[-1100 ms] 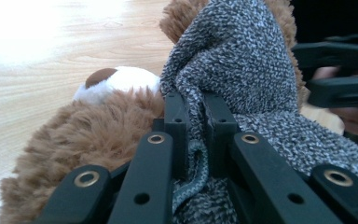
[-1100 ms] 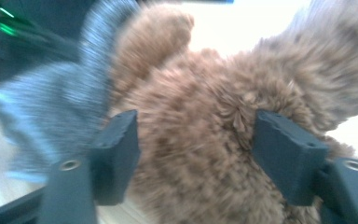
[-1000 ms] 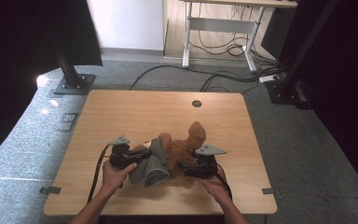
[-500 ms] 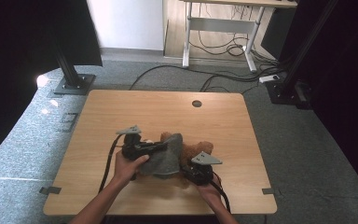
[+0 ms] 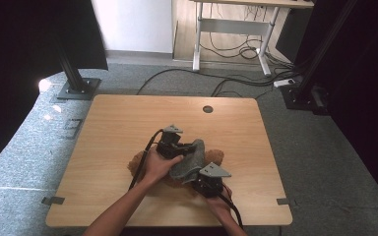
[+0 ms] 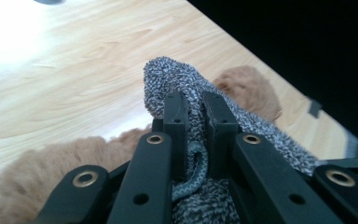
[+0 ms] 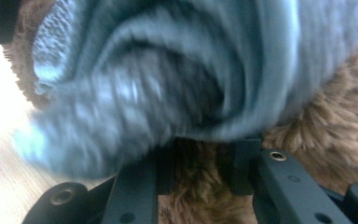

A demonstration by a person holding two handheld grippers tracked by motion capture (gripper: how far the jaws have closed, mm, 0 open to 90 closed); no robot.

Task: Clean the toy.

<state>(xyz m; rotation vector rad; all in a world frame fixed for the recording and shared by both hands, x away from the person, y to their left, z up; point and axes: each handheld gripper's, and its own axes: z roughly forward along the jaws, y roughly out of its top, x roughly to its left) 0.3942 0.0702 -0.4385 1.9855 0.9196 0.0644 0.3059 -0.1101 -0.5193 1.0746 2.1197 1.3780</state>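
Near the front edge of the wooden surface (image 5: 118, 123), about the middle: a brown fluffy toy (image 5: 215, 156) with a grey knitted cloth (image 5: 189, 162) lying over it.

Left side first. Left hand (image 5: 158, 164) wrapped around the left gripper (image 5: 193, 147), pointing toward the right edge. Jaws together, pinching a fold of the grey knitted cloth (image 6: 191, 93). Seen up close in the left gripper view (image 6: 196, 109): cloth bunched up between the two black jaws, with brown fur (image 6: 247, 86) poking out behind and more fur down at the bottom left.

A bit of brown fur (image 5: 137, 162) sticking out left of the left hand.

Now the right side. Right hand (image 5: 221, 204) very close to the front edge, holding the right gripper (image 5: 197, 184). Pointing back toward the toy. Jaws just been closing, now clamped on brown fur (image 7: 198, 186) of the toy, as seen in the right gripper view (image 7: 200, 168). Grey cloth (image 7: 168, 70) hanging just above the jaws there, blurry.

Both grippers near each other, cloth between them.
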